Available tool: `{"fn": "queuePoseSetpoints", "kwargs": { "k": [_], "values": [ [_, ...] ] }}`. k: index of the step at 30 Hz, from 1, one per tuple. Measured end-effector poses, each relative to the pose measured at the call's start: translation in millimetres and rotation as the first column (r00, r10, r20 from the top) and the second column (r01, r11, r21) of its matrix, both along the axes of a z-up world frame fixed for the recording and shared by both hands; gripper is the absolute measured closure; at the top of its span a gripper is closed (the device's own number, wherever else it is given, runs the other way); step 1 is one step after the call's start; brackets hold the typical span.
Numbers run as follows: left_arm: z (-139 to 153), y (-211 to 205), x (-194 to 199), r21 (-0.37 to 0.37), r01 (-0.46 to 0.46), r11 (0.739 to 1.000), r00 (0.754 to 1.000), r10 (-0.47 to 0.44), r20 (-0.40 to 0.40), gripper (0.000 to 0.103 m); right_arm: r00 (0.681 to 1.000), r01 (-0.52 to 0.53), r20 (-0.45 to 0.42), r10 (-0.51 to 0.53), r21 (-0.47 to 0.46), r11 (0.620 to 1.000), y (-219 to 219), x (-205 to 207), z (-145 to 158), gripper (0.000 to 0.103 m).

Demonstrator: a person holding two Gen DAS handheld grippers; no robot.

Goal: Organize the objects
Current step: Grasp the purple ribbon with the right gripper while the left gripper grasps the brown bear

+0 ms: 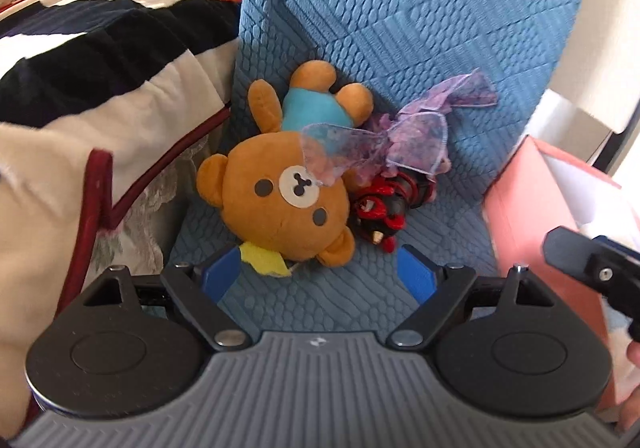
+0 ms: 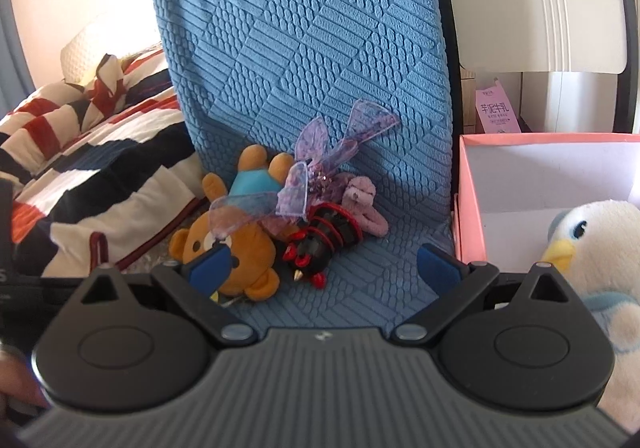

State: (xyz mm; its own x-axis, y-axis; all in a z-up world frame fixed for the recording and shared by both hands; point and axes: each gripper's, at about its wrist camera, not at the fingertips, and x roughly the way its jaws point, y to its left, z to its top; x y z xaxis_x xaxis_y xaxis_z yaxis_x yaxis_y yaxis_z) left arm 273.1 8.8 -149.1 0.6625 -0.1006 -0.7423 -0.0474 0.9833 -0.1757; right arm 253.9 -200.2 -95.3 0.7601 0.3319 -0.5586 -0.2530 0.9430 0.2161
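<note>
Blue quilted fabric covers the chair that fills most of what I see through both wrist cameras, seat and backrest alike. To its left lies the striped blanket in navy, cream and red, bunched up against the seat edge. On the right, just beside the chair, stands the pink box with its white inside; a white plush bird with a yellow beak sits in it, close to my right-hand camera.

The toys I am meant to sort lie in a heap at the back of the seat, against the backrest. Largest is the brown bear in a teal shirt, on its back with its head toward me. Touching its right side is the red and black toy, spiky, lying on its side. A sheer purple ribbon drapes over both. Behind them, in the right view, a small mauve plush rests on the seat.

My left gripper has its blue pads spread apart, nothing between them, the bear's head just ahead. My right gripper is likewise spread and empty, facing the heap.
</note>
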Motion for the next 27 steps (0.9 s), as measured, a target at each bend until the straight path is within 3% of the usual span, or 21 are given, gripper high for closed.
{"fn": "queuePoseSetpoints", "kwargs": {
  "k": [5, 11, 15, 16, 19, 27],
  "values": [
    [-1.5, 0.0, 28.9, 0.049, 0.016, 0.999, 1.0, -0.015, -0.011, 0.015, 1.0, 0.013, 0.012, -0.013, -0.008, 1.0, 9.3, 27.2, -1.0, 0.002],
    [-10.8, 6.3, 65.4, 0.035, -0.012, 0.999, 0.998, 0.014, -0.055, 0.015, 0.999, 0.038, -0.011, -0.037, 0.017, 0.999, 16.2, 66.0, -9.3, 0.005],
    [-24.8, 13.6, 89.3, 0.006, -0.046, 0.999, 0.991, 0.047, -0.126, 0.015, 0.997, 0.038, -0.072, -0.035, 0.049, 0.998, 20.1, 92.8, -20.5, 0.028],
    [-28.0, 14.8, 93.5, 0.007, -0.056, 0.998, 0.989, 0.056, -0.135, 0.015, 0.995, 0.04, -0.089, -0.035, 0.061, 0.997, 20.9, 99.3, -23.8, 0.029],
    [-34.8, 15.3, 104.5, 0.049, -0.073, 0.996, 0.984, 0.079, -0.157, 0.015, 0.993, 0.037, -0.116, -0.027, 0.087, 0.996, 26.0, 115.0, -32.6, 0.043],
    [-44.4, 20.2, 111.3, 0.052, -0.064, 0.997, 0.986, 0.072, -0.149, 0.013, 0.992, -0.005, -0.121, 0.018, 0.112, 0.994, 43.0, 142.7, -41.1, 0.06]
  ]
}}
